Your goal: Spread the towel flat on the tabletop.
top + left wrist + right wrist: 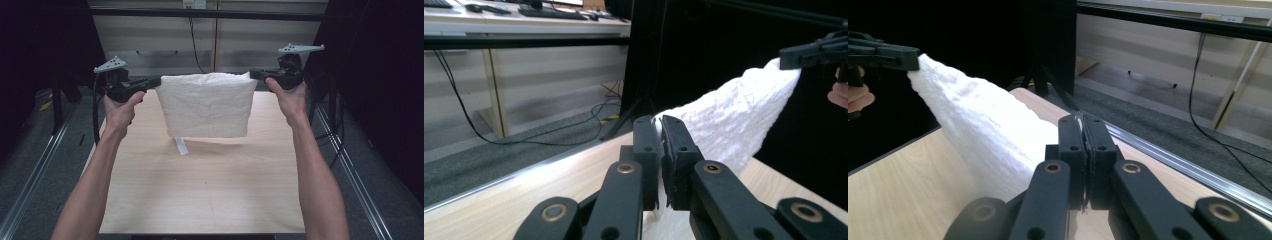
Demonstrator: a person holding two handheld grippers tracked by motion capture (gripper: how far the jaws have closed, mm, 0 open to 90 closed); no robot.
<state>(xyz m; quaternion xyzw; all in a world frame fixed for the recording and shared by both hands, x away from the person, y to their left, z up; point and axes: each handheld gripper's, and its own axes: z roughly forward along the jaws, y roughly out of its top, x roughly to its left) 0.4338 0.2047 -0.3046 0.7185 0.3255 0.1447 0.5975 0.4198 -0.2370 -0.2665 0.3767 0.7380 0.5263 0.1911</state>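
Note:
A white textured towel hangs folded above the wooden table, stretched between the two grippers, with a small white label dangling below its lower edge. My left gripper is shut on the towel's upper left corner. My right gripper is shut on the upper right corner. In the left gripper view the jaws pinch the towel at the gripper, and the other gripper holds the far end. In the right gripper view the towel runs from my gripper to the left gripper.
Metal rails run along both sides of the table. A cabinet front with a hanging black cable stands behind it. Dark curtains close both sides.

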